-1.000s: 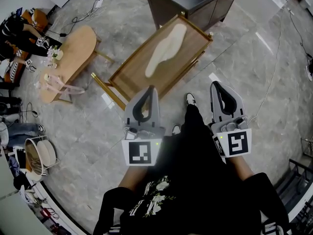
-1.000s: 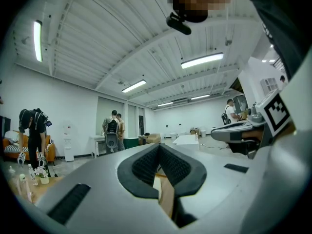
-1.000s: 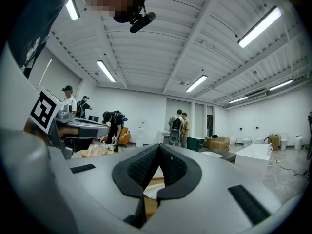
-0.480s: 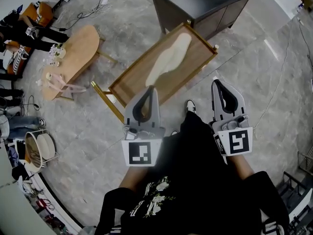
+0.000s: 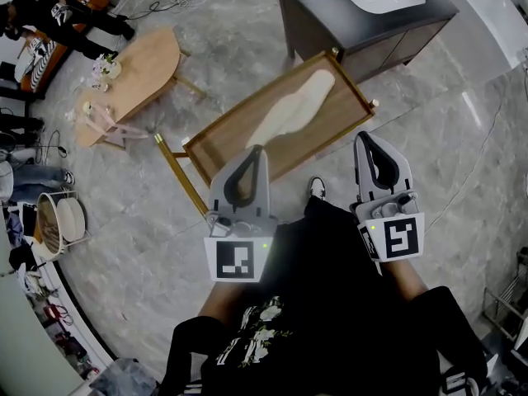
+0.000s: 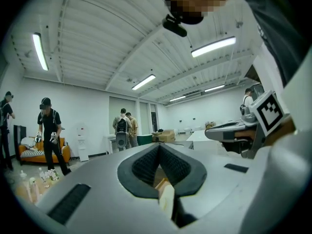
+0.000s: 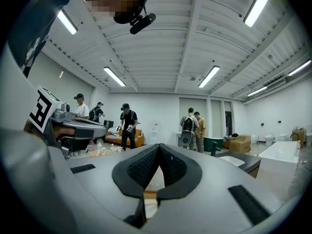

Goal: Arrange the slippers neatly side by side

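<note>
No slippers show clearly in any view. A pale pink strappy thing (image 5: 103, 120) lies on the end of an oval wooden table (image 5: 136, 73) at the far left; I cannot tell what it is. My left gripper (image 5: 256, 150) is held level in front of the person's body, its jaws shut and empty, which the left gripper view (image 6: 159, 147) confirms. My right gripper (image 5: 366, 139) is beside it, also level, shut and empty, as the right gripper view (image 7: 158, 146) shows. Both point toward a rimmed wooden low table (image 5: 216, 135) just ahead.
A long pale patch (image 5: 290, 108) lies on the low table's top. Behind it stands a dark cabinet (image 5: 330, 25) with a white basin. A wire rack (image 5: 56, 225) sits at the left. Several people stand at the far left and across the room. The person's shoe (image 5: 315, 188) shows on the marble floor.
The low table, cabinet and oval table have shifted in the head view as the person moves across the floor. Both grippers keep their place before the body, still shut.
</note>
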Demonstrator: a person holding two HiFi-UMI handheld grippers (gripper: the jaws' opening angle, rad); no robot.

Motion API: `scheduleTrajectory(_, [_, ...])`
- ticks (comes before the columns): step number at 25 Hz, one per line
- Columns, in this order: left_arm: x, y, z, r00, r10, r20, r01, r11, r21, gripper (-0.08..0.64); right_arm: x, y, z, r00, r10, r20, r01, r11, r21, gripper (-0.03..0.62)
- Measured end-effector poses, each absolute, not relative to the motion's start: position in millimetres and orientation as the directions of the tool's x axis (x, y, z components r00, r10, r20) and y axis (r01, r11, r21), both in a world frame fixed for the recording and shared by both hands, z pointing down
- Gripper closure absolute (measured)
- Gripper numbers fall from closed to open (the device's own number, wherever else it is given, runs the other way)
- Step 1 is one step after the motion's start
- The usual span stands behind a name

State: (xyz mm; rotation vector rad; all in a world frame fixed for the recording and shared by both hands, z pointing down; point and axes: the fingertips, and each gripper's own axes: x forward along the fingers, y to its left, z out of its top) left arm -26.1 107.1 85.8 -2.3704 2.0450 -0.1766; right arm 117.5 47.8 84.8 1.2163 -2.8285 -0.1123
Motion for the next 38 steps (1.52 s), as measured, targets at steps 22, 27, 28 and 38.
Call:
scheduleTrajectory(22, [-31, 88, 112, -0.117, -0.985, 0.124, -0.988, 0.103, -0.117, 0.558, 88, -13, 114, -0.857, -0.511, 0.064, -0.507, 0.859, 0.075, 0.594])
scheduleTrajectory(27, [-38, 94, 134, -0.132, -0.969, 0.207, -0.982, 0.099, -0.163, 0.558, 71, -11, 126, -0.879, -0.469, 0.089, -0.465, 0.883, 0.061, 0.594])
scheduleTrajectory(28, [-38, 93, 136, -0.129, -0.969, 0.209, -0.981, 0.095, -0.169, 0.558, 71, -10, 130, -0.88, -0.464, 0.097, -0.461, 0.886, 0.058, 0.594])
scheduleTrajectory(38, [-25, 78, 194, -0.027, -0.946, 0.324, -0.996, -0.004, -0.093, 0.557, 82, -15, 184, -0.852, -0.478, 0.212, -0.484, 0.874, 0.026, 0.594])
